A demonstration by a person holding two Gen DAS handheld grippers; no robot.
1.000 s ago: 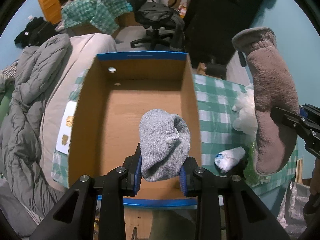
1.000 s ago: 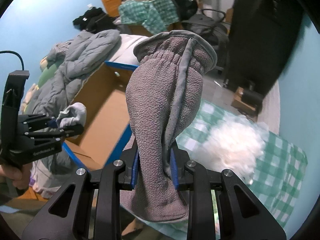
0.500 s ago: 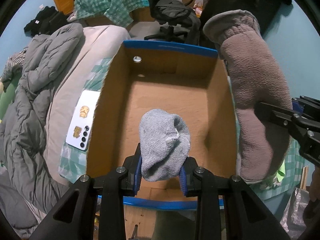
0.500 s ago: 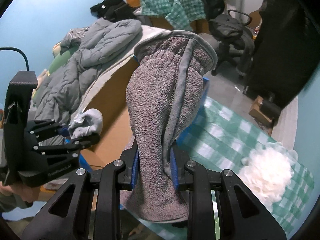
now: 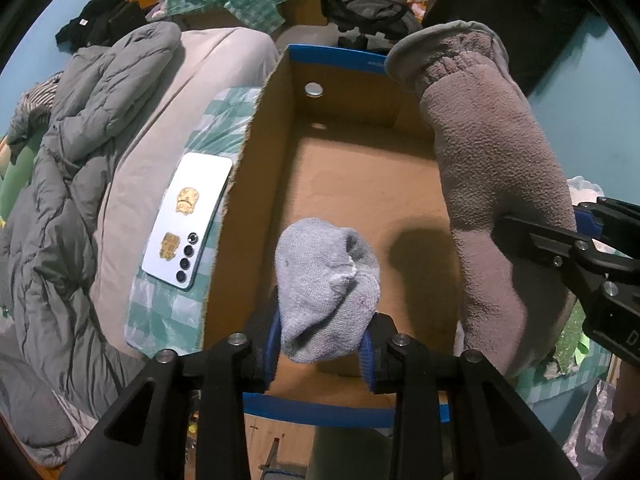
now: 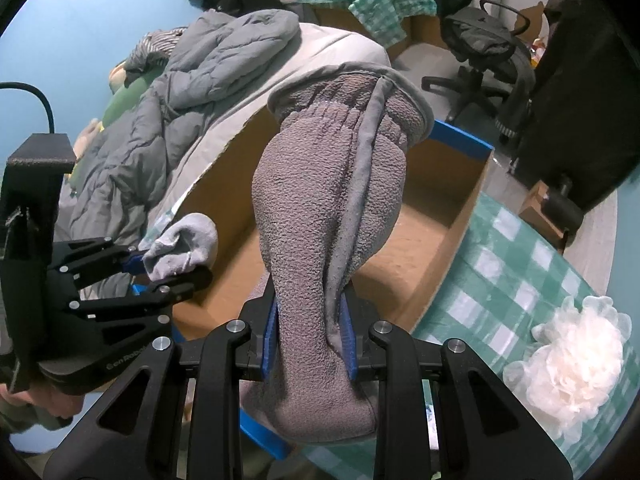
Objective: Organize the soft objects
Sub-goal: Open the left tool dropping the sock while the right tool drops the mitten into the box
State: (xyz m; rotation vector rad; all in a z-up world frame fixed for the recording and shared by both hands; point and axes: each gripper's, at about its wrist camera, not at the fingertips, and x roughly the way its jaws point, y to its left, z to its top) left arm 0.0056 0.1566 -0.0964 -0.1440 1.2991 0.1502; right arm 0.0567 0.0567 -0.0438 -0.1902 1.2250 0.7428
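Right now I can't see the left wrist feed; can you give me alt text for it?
The left gripper holds a light grey sock over an open cardboard box. At right, the right gripper holds a brown fleece mitten above the box's right edge. A white phone lies left of it.

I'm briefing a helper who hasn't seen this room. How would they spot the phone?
Find the open cardboard box with blue-taped edges. Just left of it, on checked plastic, lies the white phone, face down. Gold stickers and its camera lenses set it apart from the surrounding bedding.
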